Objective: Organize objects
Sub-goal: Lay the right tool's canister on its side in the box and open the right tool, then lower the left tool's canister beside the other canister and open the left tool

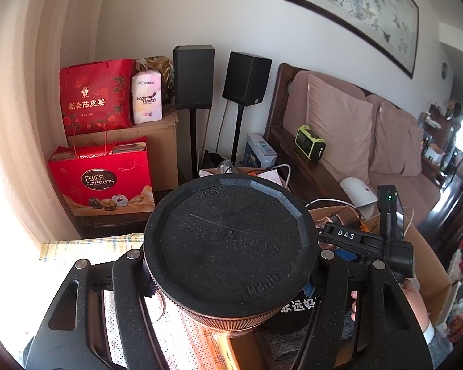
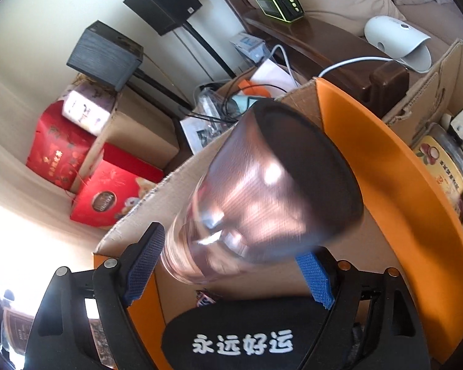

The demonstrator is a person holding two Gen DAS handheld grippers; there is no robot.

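My left gripper (image 1: 231,286) is shut on a jar (image 1: 231,240) with a ribbed copper body and a wide black lid embossed OPEN; the lid hides the fingertips. In the right wrist view a second copper-tinted clear jar (image 2: 262,191) with a black lid lies blurred and tilted between the blue pads (image 2: 145,262) of my right gripper (image 2: 231,268). The pads stand slightly off its sides, so that gripper is open. This jar hangs over an open cardboard box (image 2: 176,178) with an orange flap (image 2: 385,160). A black fabric item (image 2: 240,339) with white characters lies in the box below.
A labelled food jar (image 2: 441,160) stands in the neighbouring box. Two black speakers (image 1: 194,77) on stands, red gift bags (image 1: 98,182) and cartons fill the corner. A brown sofa (image 1: 385,154) holds a green device (image 1: 310,143) and a white device (image 1: 358,194); cables trail nearby.
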